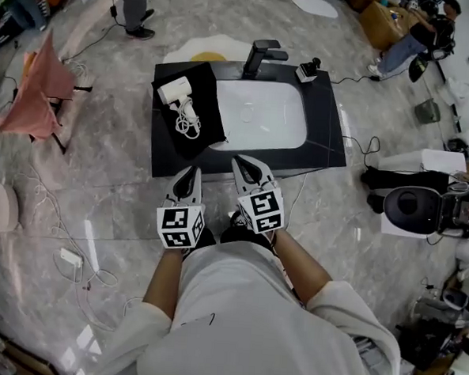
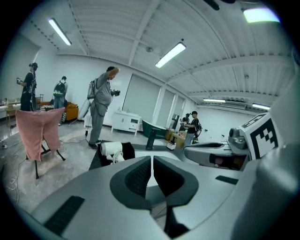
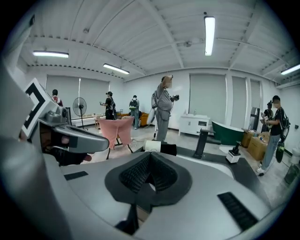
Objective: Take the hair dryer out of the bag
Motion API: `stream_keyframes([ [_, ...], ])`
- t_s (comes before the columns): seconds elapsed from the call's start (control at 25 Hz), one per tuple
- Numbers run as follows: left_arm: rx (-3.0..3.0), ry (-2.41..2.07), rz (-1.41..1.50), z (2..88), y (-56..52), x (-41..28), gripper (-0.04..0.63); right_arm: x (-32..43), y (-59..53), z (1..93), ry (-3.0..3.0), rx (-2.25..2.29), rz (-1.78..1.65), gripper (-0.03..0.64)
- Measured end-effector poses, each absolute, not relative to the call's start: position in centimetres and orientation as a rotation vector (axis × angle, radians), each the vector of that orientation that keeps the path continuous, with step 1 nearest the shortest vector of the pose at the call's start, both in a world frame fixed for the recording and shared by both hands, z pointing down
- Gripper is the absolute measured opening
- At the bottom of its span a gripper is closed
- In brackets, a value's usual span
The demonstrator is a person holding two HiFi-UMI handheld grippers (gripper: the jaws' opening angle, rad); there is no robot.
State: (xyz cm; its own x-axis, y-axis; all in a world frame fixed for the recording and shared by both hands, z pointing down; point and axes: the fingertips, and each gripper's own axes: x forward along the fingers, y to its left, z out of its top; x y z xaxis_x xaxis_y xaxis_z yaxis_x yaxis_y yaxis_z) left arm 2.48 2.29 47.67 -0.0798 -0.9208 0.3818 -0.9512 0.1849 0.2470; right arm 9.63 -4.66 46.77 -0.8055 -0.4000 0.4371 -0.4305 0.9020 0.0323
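White plastic, the hair dryer (image 1: 177,92) lies left of the sink basin (image 1: 263,113) on top of a flat black bag (image 1: 212,110), outside it, with its white cord (image 1: 189,125) coiled on the bag on the side nearer the person. The basin is white and set into a black table (image 1: 332,145); a black faucet (image 1: 260,56) stands behind the basin, and a small black-and-white device (image 1: 307,70) sits just right of the faucet. In front of the basin, off the table's near edge, both tools are held side by side close to the person's body. The left hand-held gripper (image 1: 189,174) is clenched with nothing between its jaws, and so is the right hand-held gripper (image 1: 247,164). Each carries a cube with black-and-white square markers (image 1: 180,227); these are patterns, not letters. Far left of the basin, a pink cloth (image 1: 34,91) hangs over a stand on the floor.
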Motion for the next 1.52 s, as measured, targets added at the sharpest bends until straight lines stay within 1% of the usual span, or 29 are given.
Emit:
stream_keyframes([
  [0.16,1.784,-2.145,0.042,42.5,0.8,2.5,0.031,9.4,-6.6,42.2,-2.709,0.588,0.039,-0.003],
  [0.32,1.835,-2.255,0.041,38.3,-0.4,3.4,0.032,11.0,-8.6,37.6,-2.802,0.630,-0.005,-0.003],
  [0.44,1.858,-2.286,-0.014,35.6,-0.6,4.0,0.031,12.6,-9.0,34.5,-2.852,0.661,-0.051,-0.002],
  [0.64,1.857,-2.358,-0.070,32.3,-0.4,4.4,0.029,14.2,-9.4,31.7,-2.909,0.669,-0.109,-0.002],
  [0.84,1.840,-2.386,-0.020,32.5,0.0,5.4,0.029,15.4,-9.4,32.0,-2.912,0.675,-0.074,-0.002],
  [1.16,1.788,-2.400,0.008,33.2,1.3,4.4,0.028,15.9,-9.7,33.1,-2.897,0.699,-0.042,-0.002],
  [1.52,1.791,-2.405,0.025,33.1,2.0,5.1,0.028,15.4,-8.4,32.8,-2.914,0.657,-0.051,-0.002],
])
